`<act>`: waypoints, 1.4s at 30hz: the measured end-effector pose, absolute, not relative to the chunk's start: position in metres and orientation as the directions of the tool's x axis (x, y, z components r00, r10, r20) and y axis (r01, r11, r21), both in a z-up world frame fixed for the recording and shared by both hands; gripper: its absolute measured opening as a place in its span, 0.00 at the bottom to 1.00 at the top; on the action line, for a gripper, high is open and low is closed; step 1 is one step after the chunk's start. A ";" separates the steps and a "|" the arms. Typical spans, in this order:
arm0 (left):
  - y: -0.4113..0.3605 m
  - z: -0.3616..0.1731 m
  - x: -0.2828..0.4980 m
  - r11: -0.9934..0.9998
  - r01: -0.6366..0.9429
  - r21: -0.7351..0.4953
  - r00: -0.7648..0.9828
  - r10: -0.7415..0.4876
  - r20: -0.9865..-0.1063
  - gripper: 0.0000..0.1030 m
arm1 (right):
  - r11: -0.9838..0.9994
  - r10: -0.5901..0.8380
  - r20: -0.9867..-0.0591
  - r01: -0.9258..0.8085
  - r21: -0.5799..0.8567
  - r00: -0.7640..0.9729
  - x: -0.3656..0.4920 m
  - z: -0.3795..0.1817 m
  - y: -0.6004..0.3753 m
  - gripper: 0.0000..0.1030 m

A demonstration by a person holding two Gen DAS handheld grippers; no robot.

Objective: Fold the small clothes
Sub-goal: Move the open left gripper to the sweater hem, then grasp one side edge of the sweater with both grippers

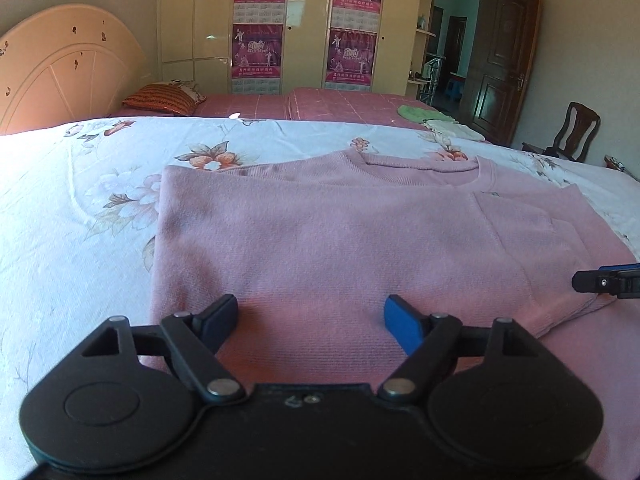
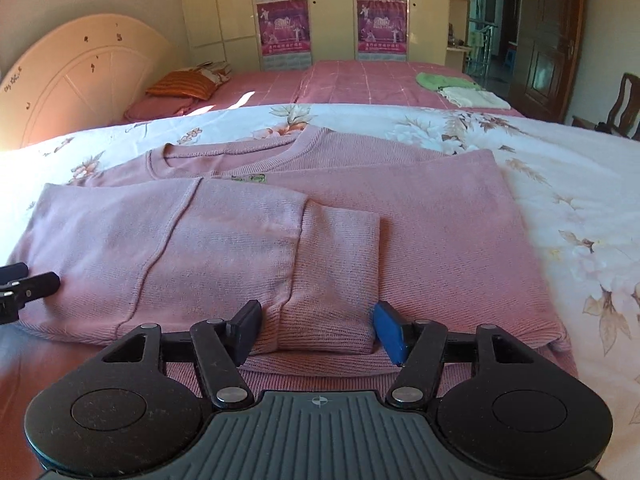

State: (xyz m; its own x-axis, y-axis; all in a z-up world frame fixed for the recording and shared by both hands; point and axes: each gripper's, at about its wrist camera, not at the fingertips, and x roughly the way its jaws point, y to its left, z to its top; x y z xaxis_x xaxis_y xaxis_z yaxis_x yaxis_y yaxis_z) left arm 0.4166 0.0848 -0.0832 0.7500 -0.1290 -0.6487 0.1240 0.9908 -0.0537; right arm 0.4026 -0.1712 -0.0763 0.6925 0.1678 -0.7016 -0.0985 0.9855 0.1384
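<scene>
A pink knitted sweater [image 1: 360, 232] lies flat on the flowered sheet [image 1: 72, 208], neck away from me. One sleeve [image 2: 168, 240] is folded across its body, and the ribbed cuff [image 2: 332, 320] lies near the hem. My left gripper [image 1: 311, 312] is open just above the sweater's near hem, with only flat fabric under its fingers. My right gripper [image 2: 314, 316] is open with the cuff between its fingers; the pads stand beside the cuff and do not squeeze it. Each gripper's tip shows at the edge of the other's view: the right gripper [image 1: 600, 280] and the left gripper [image 2: 28, 286].
Beyond the flowered sheet is a pink checked bedspread [image 2: 360, 80] with an orange striped pillow [image 2: 184, 84] and folded green and white clothes [image 2: 460, 88]. A cream headboard [image 1: 60, 80] stands left, a wardrobe [image 1: 304, 20] behind, a dark door [image 1: 504, 60] and a wooden chair [image 1: 572, 132] right.
</scene>
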 end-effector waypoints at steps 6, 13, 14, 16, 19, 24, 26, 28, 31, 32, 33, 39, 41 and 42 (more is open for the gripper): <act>0.089 -0.083 0.411 0.990 0.136 -0.019 0.739 -0.115 -0.663 0.78 | 0.984 0.167 -0.706 -0.068 0.166 0.688 0.395 -0.066 -0.172 0.59; 0.099 -0.075 0.394 0.991 0.127 -0.030 0.740 -0.115 -0.662 0.78 | 0.975 0.178 -0.699 -0.030 0.219 0.693 0.384 -0.055 -0.176 0.58; 0.102 -0.075 0.389 0.992 0.123 -0.028 0.739 -0.110 -0.664 0.78 | 0.971 0.188 -0.688 -0.027 0.237 0.701 0.378 -0.051 -0.179 0.58; 0.109 -0.075 0.376 0.992 0.125 -0.024 0.740 -0.110 -0.663 0.78 | 0.973 0.172 -0.689 -0.014 0.228 0.705 0.365 -0.047 -0.184 0.58; 0.116 -0.068 0.351 0.993 0.115 -0.011 0.744 -0.093 -0.662 0.80 | 0.973 0.164 -0.678 -0.003 0.232 0.717 0.337 -0.042 -0.200 0.58; 0.125 -0.073 0.309 0.997 0.077 0.004 0.707 -0.051 -0.705 0.80 | 0.963 0.149 -0.678 0.051 0.266 0.719 0.284 -0.040 -0.239 0.41; 0.126 -0.072 0.291 0.998 0.056 0.007 0.702 -0.034 -0.711 0.80 | 0.954 0.154 -0.673 0.068 0.292 0.724 0.262 -0.039 -0.254 0.41; 0.124 -0.070 0.274 0.999 0.041 0.010 0.696 -0.021 -0.718 0.80 | 0.944 0.167 -0.670 0.080 0.321 0.723 0.245 -0.038 -0.267 0.41; 0.116 -0.066 0.249 0.999 0.027 0.022 0.683 -0.002 -0.730 0.79 | 0.930 0.186 -0.664 0.088 0.357 0.725 0.219 -0.034 -0.285 0.41; 0.113 -0.065 0.241 0.999 0.021 0.030 0.679 0.008 -0.734 0.79 | 0.928 0.187 -0.664 0.091 0.360 0.724 0.211 -0.032 -0.290 0.41; 0.110 -0.064 0.232 0.999 0.015 0.034 0.676 0.015 -0.736 0.79 | 0.928 0.185 -0.671 0.097 0.360 0.718 0.202 -0.031 -0.296 0.41; 0.100 -0.057 0.177 0.999 -0.028 0.020 0.663 0.033 -0.748 0.79 | 0.915 0.229 -0.678 0.084 0.396 0.698 0.145 -0.033 -0.326 0.42; 0.105 -0.059 0.157 0.997 -0.067 -0.032 0.650 0.020 -0.759 0.78 | 0.907 0.258 -0.690 0.077 0.415 0.676 0.128 -0.039 -0.334 0.42; 0.108 -0.059 0.148 0.994 -0.089 -0.057 0.647 0.015 -0.762 0.78 | 0.902 0.273 -0.695 0.075 0.426 0.665 0.118 -0.043 -0.338 0.42</act>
